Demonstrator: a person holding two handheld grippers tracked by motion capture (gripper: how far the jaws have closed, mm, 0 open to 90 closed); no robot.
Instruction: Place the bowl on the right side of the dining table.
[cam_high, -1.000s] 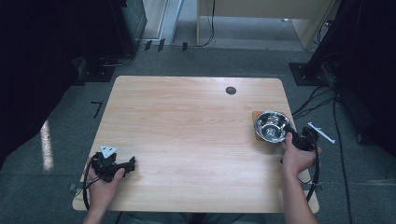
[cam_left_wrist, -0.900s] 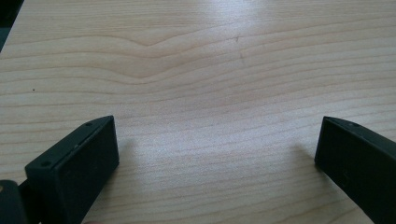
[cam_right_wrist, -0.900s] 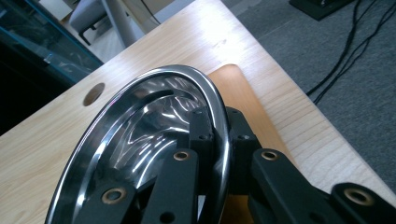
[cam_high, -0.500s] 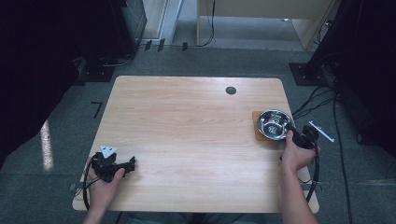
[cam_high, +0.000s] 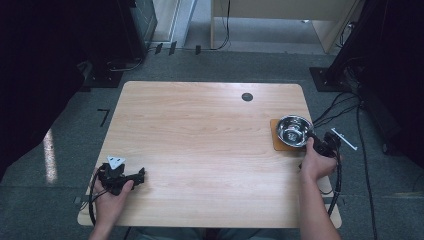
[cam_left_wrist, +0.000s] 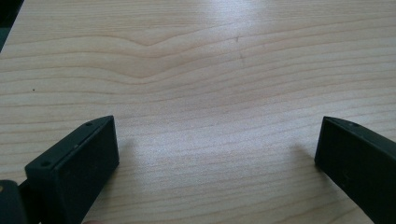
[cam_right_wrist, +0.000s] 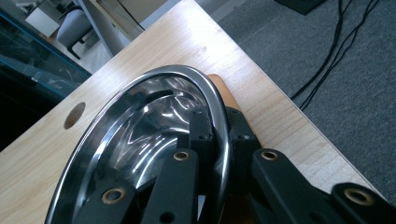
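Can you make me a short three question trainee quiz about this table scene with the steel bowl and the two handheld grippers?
1. True or false: the right gripper is clamped on the rim of the shiny round steel bowl.
2. What lies under the bowl? A) a brown square mat B) a white plate C) a blue cloth
3. How do the left gripper jaws stand?

Key:
1. True, one jaw inside the rim, one outside.
2. A
3. Wide open, with nothing but the bare light wooden table between them.

Left claw (cam_high: 141, 174) jaws wide apart, right claw (cam_high: 311, 138) clamped tight
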